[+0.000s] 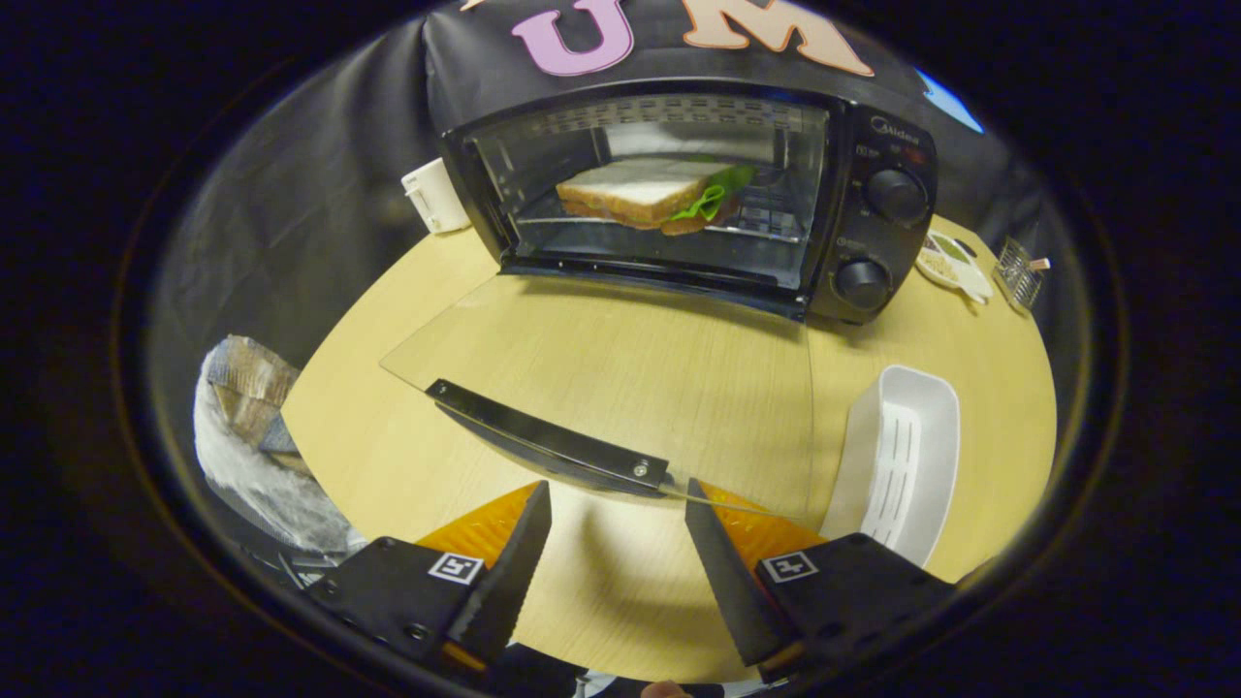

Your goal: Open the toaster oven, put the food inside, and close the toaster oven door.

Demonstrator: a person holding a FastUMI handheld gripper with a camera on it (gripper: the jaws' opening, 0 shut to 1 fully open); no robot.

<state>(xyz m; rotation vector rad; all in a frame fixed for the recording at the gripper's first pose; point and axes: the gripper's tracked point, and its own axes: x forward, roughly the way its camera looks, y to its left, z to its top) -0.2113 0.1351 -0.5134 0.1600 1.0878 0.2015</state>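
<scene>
cup: white cup (433, 197) beside oven's left wall
oven: toaster oven (877, 155) open, your sandwich (640, 191) sits on the inside rack
door: glass door (601, 373) dropped flat, handle (548, 441) just ahead of your fingers
gripper: your gripper (618, 504) spread apart, clamping nothing
tray: white tray (902, 465) right of door

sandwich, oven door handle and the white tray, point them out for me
sandwich (645, 192): gripper view, on the top slice of bread.
oven door handle (548, 438): gripper view, mid bar, just ahead of the open gripper (618, 504).
white tray (906, 456): gripper view, on its slotted floor.
</scene>
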